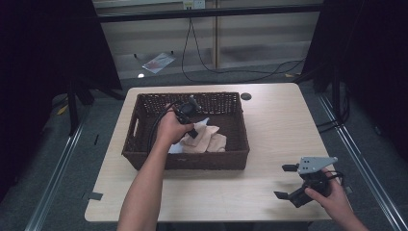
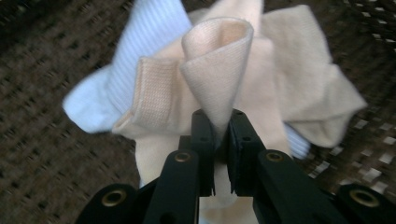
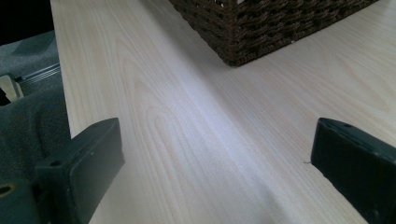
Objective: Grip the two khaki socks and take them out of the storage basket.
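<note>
Right tongs (image 1: 287, 182): nearest the high camera, held in the person's right hand (image 1: 332, 197) at the near right corner of the bench (image 1: 279, 125); jaws spread wide with nothing between them; in the right gripper view both black jaws stand far apart above bare pale wood; a grey three-cornered plate sits on top
Left tongs (image 2: 222, 140): held in the left hand (image 1: 171, 127) and reaching down into the basket (image 1: 144, 103); jaws closed on a raised fold of the beige sock (image 2: 219, 70); the pinched cloth stands up in a cone between the pads
Beige sock: inside the basket, on its floor, towards the right of centre in the high view; ribbed cuff visible to the left of the pinched fold; bunched, with parts spreading out to the right
White sock (image 2: 135, 51): lying under and beside the beige one, touching it; showing at upper left in the left gripper view; faintly ribbed
Basket: dark brown woven wicker, rectangular, with a handle slot in its left wall; standing on the bench left of centre; one corner (image 3: 243, 42) seen in the right gripper view
Bench: light wood grain; a small dark round disc (image 1: 246, 96) near the far edge, just right of the basket
Cable (image 1: 156, 127): black, trailing from the left tongs over the forearm
</note>
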